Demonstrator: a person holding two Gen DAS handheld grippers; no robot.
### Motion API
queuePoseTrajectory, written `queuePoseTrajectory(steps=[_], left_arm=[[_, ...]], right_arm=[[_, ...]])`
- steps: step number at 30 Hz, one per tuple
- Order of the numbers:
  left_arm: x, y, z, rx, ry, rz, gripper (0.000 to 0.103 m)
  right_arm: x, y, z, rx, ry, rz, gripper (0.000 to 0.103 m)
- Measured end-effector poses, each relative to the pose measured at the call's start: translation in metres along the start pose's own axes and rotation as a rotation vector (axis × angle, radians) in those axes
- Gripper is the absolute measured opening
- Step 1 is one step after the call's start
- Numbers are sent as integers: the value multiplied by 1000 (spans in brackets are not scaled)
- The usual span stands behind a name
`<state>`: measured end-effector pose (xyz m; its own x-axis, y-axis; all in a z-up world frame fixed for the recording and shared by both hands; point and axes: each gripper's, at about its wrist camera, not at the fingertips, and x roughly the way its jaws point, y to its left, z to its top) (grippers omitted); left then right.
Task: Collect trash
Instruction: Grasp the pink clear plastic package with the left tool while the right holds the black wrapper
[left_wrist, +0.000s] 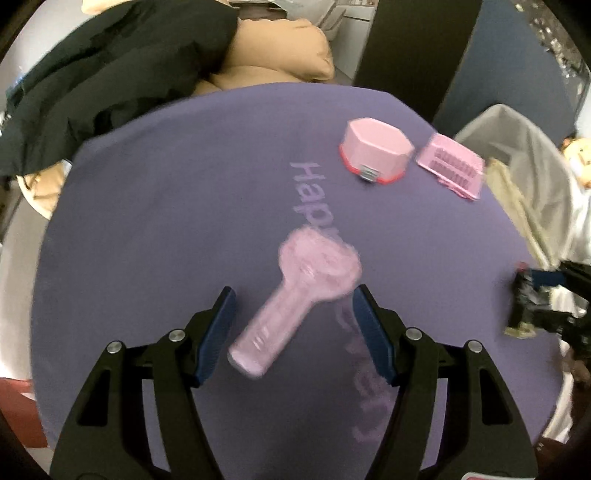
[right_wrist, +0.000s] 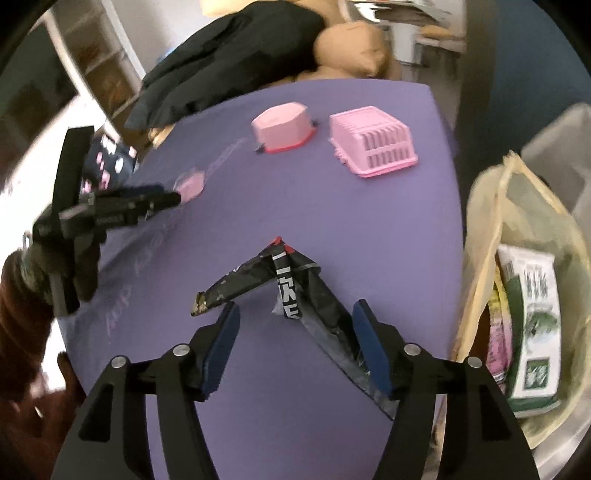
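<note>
At lower centre of the right view, the black wrapper (right_wrist: 295, 295) lies between my open right tongs (right_wrist: 295, 347) on the purple bench (right_wrist: 229, 369). My left tongs (left_wrist: 293, 328) gape around a pink bottle (left_wrist: 295, 295). A lined bin (right_wrist: 532, 258) stands at right, dark clothing (left_wrist: 110, 74) behind.

- Pink upturned bowl (right_wrist: 282, 125) with red rim, far on the purple tablecloth (right_wrist: 388, 229).
- Pink slatted basket (right_wrist: 373, 146) just right of it, upside down.
- Black coat (left_wrist: 110, 74) beyond the far edge.
- Tan cushion (left_wrist: 284, 48) beside it.
</note>
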<state>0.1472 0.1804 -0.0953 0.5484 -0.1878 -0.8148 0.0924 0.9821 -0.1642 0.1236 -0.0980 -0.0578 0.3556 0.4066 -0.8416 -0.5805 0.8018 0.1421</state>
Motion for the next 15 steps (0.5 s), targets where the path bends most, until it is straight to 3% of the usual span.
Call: queuePoseTrajectory(steps=[2,5,7,9,15], left_arm=[[-5,-5,-7,25,8,-39,62],[-10,-13,-16,57,17,-65,62],[-12,-12,-18,39,16,-77,62],[-11,-9,-17,11,10,-82,62],[-16,6,-20,-76,-12,-81,62]], right_arm=[[-8,7,1,-45,-37,-37,60],[-22,12,5,-63,-93,-10,60],[-27,12,10,-50,-134,35,60],[-23,13,17,-36,-155,14,60],[14,14,22,-40,-74,-38,60]])
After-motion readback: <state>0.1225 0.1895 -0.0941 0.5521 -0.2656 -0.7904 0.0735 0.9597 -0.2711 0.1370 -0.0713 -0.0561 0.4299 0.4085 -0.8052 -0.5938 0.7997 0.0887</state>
